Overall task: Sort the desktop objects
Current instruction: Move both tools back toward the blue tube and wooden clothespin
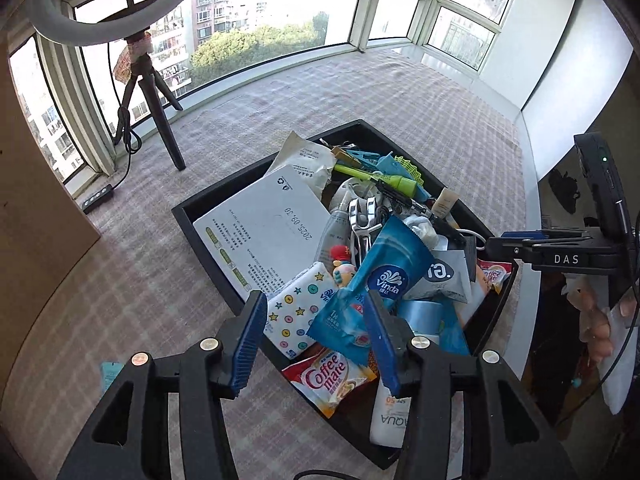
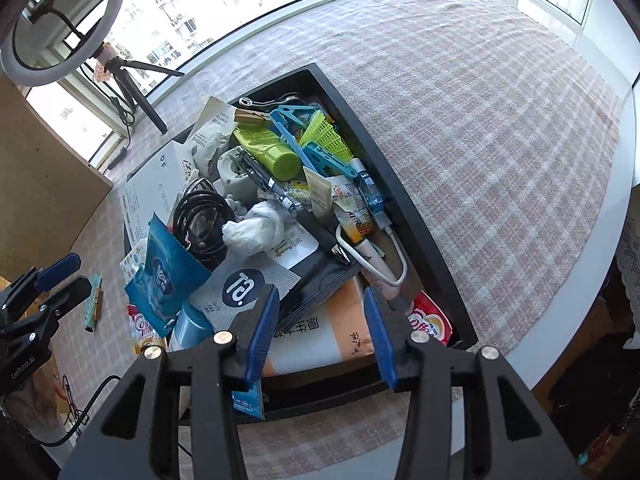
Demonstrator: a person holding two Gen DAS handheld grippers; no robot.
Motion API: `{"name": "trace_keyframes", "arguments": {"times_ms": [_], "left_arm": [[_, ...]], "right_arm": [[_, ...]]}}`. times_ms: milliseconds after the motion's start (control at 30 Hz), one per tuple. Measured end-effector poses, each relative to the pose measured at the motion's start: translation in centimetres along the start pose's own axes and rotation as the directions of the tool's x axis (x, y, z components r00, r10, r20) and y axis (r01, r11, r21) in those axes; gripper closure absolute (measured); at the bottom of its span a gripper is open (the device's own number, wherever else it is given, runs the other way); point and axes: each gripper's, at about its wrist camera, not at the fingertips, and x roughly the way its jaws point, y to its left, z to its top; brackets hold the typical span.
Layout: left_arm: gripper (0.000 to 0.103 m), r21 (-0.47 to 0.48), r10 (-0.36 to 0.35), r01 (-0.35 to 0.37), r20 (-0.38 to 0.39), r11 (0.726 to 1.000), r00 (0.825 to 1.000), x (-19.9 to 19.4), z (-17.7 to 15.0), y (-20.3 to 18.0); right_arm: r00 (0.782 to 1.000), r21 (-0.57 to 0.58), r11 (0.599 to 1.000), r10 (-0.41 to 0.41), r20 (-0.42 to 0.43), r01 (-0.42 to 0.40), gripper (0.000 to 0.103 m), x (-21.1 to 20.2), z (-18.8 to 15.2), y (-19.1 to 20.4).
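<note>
A black tray heaped with desktop items sits on the checked tablecloth; it also shows in the right wrist view. On top lie a blue Vinda tissue pack, a star-print tissue pack, a Coffee mate sachet and a white box. My left gripper is open and empty over the tray's near corner, above the tissue packs. My right gripper is open and empty over an orange and white packet. The right gripper also shows at the right of the left wrist view.
A ring light on a tripod stands at the far left by the window, its cable and switch on the cloth. A brown box is at the left. A small teal packet lies on the cloth left of the tray.
</note>
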Motion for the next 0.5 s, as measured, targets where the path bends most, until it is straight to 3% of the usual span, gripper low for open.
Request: {"name": "trace_keyframes", "arguments": {"times_ms": [233,500], "left_arm": [[0.056,-0.107,0.106,-0.107,-0.010,0.989,0.994,-2.4,-2.8,9.0],[0.057,-0.250,0.182,-0.201,-0.095,0.947,0.979,-2.4,-8.3,18.6]], "right_arm": [[0.999,-0.128,0.991,0.039,-0.004,-0.039,0.060,0.5,-0.2,6.1],[0.991,-0.308,0.942,0.122,-0.063,-0.136,0.060,1.9,-1.0,15.5]]}}
